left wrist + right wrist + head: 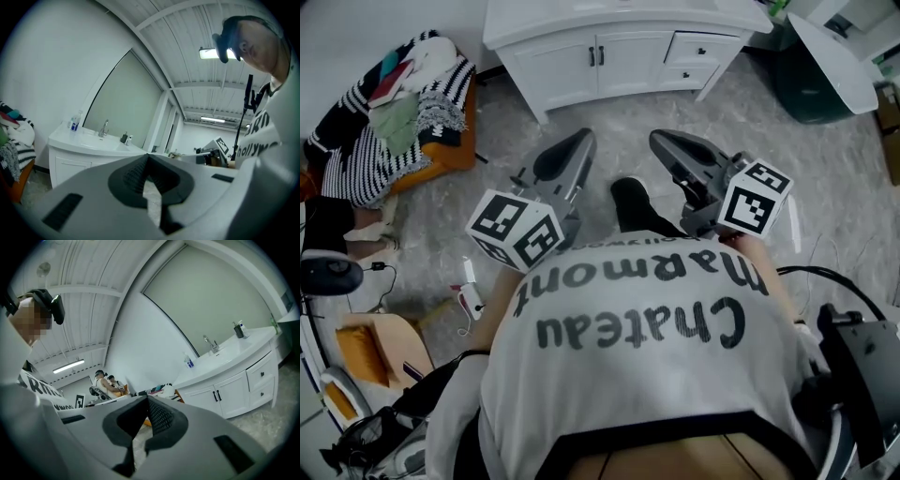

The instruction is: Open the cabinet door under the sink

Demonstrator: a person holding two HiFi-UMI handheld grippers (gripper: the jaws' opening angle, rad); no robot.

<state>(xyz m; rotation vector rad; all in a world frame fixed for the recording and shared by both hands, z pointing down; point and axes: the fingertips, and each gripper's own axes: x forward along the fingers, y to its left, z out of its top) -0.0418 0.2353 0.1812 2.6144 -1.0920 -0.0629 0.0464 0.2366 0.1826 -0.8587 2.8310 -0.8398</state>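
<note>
The white sink cabinet stands at the far side of the floor, its two doors closed with a pair of dark handles at the middle seam. My left gripper and right gripper are held side by side in front of me, both shut and empty, well short of the cabinet. The left gripper view has the left gripper's tips meeting, with the cabinet and faucet beyond on the left. In the right gripper view, the right gripper is closed too, and the door handles lie off to the right.
An orange chair piled with clothes sits left of the cabinet. Two drawers take up the cabinet's right part. A dark green bin and a white board stand at the right. Cables and small items lie on the floor.
</note>
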